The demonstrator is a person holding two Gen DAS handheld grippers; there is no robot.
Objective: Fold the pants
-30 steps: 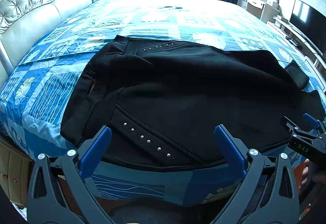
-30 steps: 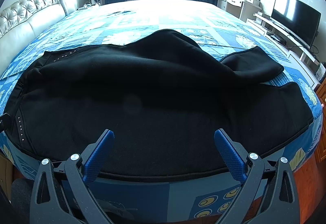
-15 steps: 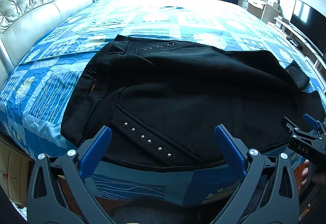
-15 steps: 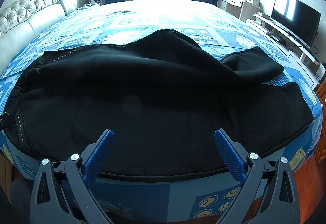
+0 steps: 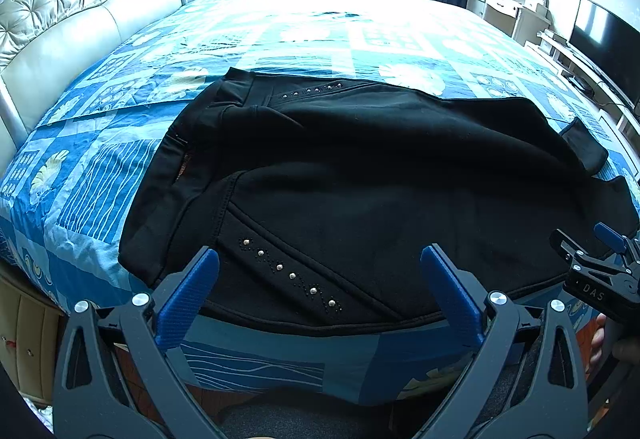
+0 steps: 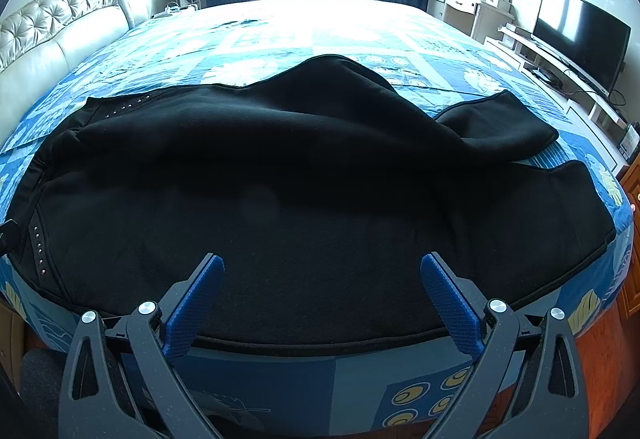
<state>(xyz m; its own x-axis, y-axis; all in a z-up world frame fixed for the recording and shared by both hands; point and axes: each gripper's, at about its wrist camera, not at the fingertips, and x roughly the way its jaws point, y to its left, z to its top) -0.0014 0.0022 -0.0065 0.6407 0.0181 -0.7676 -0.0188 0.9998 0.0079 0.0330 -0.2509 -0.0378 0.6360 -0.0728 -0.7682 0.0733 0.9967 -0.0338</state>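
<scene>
Two tools hang at the near edge of the bed, each with its blue-padded fingers spread wide and holding nothing: the left tool (image 5: pixel 320 275) over the waist end, the right tool (image 6: pixel 322 283) over the leg end. Between them lie the black fleece pants (image 5: pixel 360 175), spread across the blue patchwork bedspread (image 5: pixel 320 31) with their long axis running left to right along the bed's near edge, waistband to the left. Only the left view shows the studded pocket seam (image 5: pixel 288 273) up close and the right tool's tip at its far right; only the right view shows both leg ends, the farther one (image 6: pixel 496 123) curled back on itself.
</scene>
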